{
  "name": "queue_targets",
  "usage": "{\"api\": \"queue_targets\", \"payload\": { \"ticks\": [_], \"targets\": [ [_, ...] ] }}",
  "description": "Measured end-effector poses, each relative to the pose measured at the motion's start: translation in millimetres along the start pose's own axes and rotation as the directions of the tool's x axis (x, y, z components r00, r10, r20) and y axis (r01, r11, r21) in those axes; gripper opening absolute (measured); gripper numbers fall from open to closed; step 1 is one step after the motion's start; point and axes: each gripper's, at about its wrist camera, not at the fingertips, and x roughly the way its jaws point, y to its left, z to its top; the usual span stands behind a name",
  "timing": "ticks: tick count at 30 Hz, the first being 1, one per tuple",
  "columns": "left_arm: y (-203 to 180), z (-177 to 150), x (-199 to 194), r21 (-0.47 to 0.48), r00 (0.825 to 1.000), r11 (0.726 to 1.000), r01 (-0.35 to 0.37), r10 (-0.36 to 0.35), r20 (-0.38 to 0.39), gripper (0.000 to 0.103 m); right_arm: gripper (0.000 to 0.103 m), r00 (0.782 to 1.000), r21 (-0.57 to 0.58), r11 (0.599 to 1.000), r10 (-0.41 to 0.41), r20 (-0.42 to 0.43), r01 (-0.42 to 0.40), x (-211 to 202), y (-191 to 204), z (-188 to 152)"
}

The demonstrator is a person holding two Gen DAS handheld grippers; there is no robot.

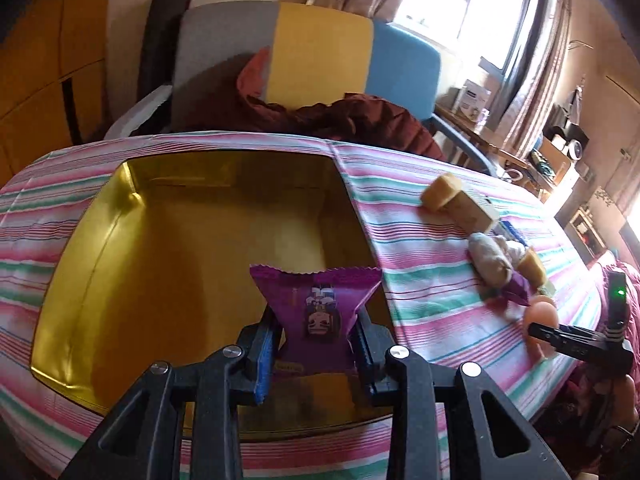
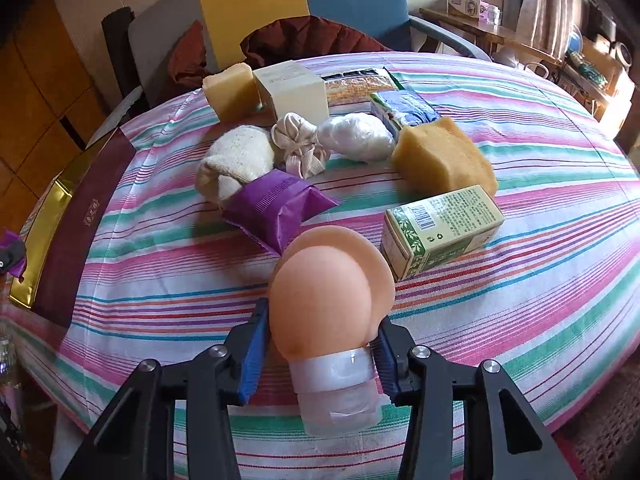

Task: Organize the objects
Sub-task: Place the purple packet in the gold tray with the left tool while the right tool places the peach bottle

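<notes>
- Sorting has barely begun, by my reading: the gold-lined box (image 1: 140,240) shows a bare floor ahead of the left gripper (image 1: 318,344), with nothing lying in it that I can see.
- Left jaws are drawn in on a purple snack packet (image 1: 316,308), pinching its lower half so the crimped top edge fans out above the fingertips; the packet hangs over the box's near portion, so a release there would likely be the first item stowed.
- Right gripper (image 2: 320,356) has its jaws closed part-way around a peach-coloured squeeze bottle (image 2: 324,292), the blue pads pressing at its clear collar and cap end, with the rounded body pointing forward past the fingertips.
- Whether the bottle is lifted or resting on the striped tablecloth (image 2: 520,300) cannot be told.
- Left to do, ahead of the right jaws: a second purple packet (image 2: 276,208) just beyond the bottle, a green carton (image 2: 440,228) ahead and to the right, and a yellow sponge (image 2: 444,156) farther on.
- Beyond those lie a rolled cream sock (image 2: 236,160), a gathered cloth pouch (image 2: 298,144), a white wrapped bundle (image 2: 356,136), a blue-white pack (image 2: 404,110), a cream box (image 2: 292,90) and another sponge block (image 2: 232,90).
- Most of the work remains, then.
</notes>
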Motion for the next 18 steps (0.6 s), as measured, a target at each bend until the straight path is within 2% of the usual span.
{"api": "queue_targets", "payload": {
  "ticks": [6, 9, 18],
  "targets": [
    [53, 0, 6, -0.096, 0.989, 0.985, -0.145, 0.144, -0.015, 0.033, 0.047, 0.999, -0.013, 0.999, 0.033, 0.016, -0.033, -12, 22, -2],
    [69, 0, 6, -0.097, 0.977, 0.972, -0.214, 0.213, -0.02, 0.033, 0.047, 0.998, -0.031, 0.998, 0.063, 0.031, -0.062, -20, 37, -1],
    [111, -10, 13, -0.156, 0.955, 0.943, -0.294, 0.283, -0.085, 0.034, 0.047, 0.983, -0.098, 0.98, 0.179, 0.035, -0.175, -36, 84, 1]
  ]
}}
